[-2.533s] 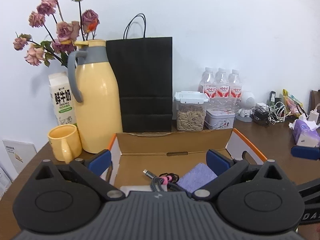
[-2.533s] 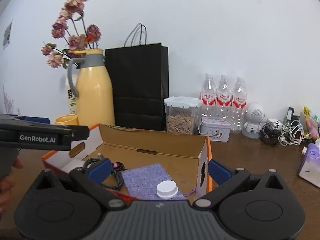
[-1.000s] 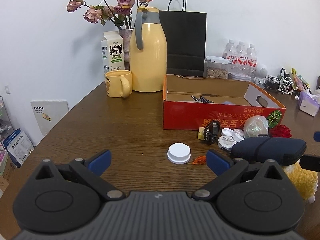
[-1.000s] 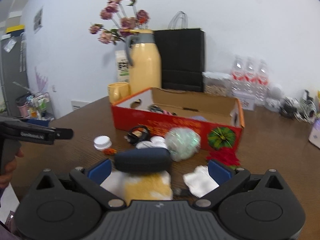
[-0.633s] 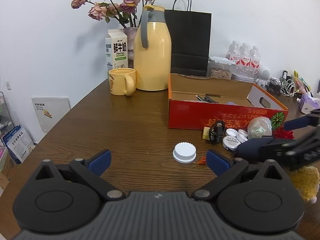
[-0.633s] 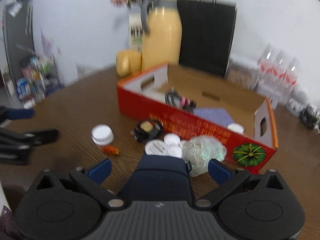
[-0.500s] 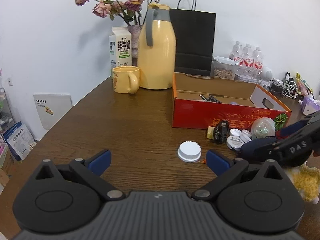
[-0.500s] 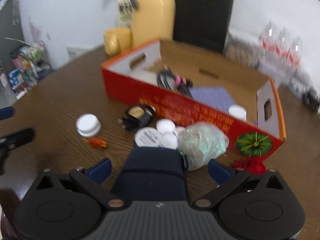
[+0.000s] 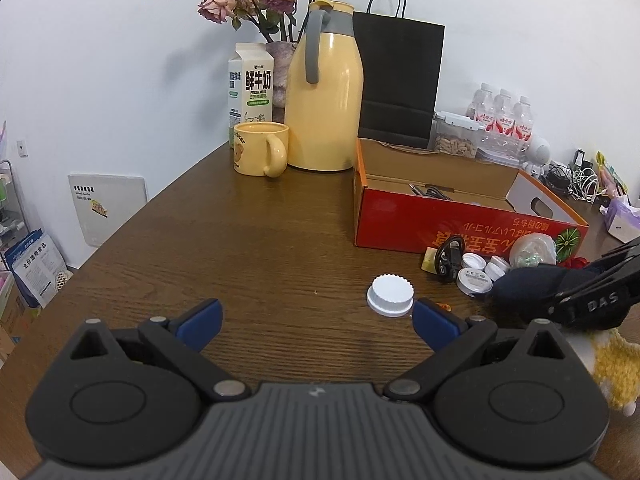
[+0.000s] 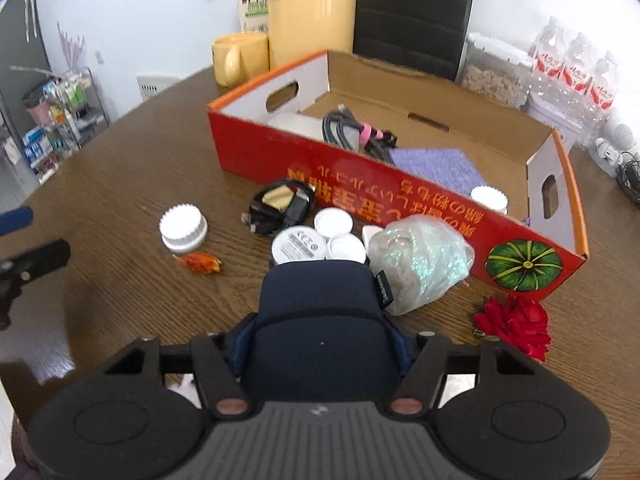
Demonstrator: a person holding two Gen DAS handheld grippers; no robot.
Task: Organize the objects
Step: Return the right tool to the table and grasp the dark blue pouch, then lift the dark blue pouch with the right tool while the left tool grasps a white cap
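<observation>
Pouch (image 10: 320,312), navy fabric w/ side tag: right gripper (image 10: 320,350) jaws just closed on it, left gripper (image 9: 316,314) jaws apart

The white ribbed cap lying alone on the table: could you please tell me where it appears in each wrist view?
Left wrist: white ribbed cap at centre right, beside the left gripper's right fingertip.
Right wrist: the cap at left of centre.
Shared landmark: the red box behind it.

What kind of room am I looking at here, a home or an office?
Hard to be sure; probably a lived-in office or break room. A wooden table against a plain wall holds a yellow thermos jug, bottled water and tangled charger cables.
</observation>
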